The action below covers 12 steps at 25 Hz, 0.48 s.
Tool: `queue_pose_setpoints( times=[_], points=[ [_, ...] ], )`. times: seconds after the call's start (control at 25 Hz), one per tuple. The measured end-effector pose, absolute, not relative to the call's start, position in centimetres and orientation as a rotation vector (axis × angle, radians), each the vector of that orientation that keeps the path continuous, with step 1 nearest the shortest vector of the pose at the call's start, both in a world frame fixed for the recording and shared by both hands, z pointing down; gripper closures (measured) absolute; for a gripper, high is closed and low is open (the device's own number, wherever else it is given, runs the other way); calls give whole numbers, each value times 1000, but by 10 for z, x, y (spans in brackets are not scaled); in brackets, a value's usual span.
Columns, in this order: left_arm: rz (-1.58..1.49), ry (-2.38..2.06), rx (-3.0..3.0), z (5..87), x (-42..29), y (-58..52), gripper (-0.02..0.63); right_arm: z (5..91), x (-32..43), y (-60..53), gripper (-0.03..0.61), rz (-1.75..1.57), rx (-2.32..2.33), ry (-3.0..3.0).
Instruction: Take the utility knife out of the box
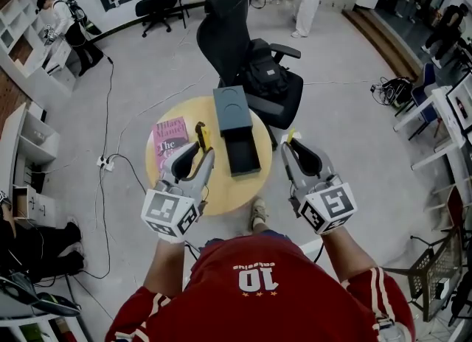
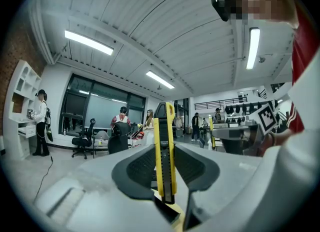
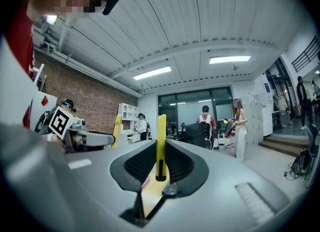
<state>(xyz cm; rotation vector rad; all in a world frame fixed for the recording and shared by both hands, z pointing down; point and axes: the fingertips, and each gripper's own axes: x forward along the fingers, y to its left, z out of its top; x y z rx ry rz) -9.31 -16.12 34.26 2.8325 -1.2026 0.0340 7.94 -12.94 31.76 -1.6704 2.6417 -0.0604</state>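
two grippers were up in the lower half of the head view, over the round table (image 1: 225, 186). the left gripper (image 1: 200, 144) was clamped on the utility knife (image 2: 164, 146), upright between its pads, outside and left of the open dark box (image 1: 236, 123) at centre. the right gripper (image 1: 291, 141) pinched a thin yellow strip (image 3: 161, 138). a pink book (image 1: 168, 145) lay left of the box.

Bright, even indoor light falls from fluorescent ceiling strips (image 2: 87, 42). They glare white at 10 and 2 o'clock in the left gripper view and near 12 to 1 o'clock in the right gripper view. Shadows on the grey floor (image 1: 147, 90) are faint and short. Both gripper views bend hard into black corners. The bodies of the left gripper (image 2: 165, 148) and right gripper (image 3: 161, 151) at 6 o'clock look soft, perhaps too close to focus. The head view bows at its edges.
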Motion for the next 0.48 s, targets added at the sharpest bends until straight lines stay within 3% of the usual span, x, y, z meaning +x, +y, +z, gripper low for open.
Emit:
queue_pose_setpoints(
  times=[0.48],
  points=[
    [28, -1183, 2832, 344, -84, -162, 485, 320, 82, -129, 529, -75, -1658, 2662]
  ],
)
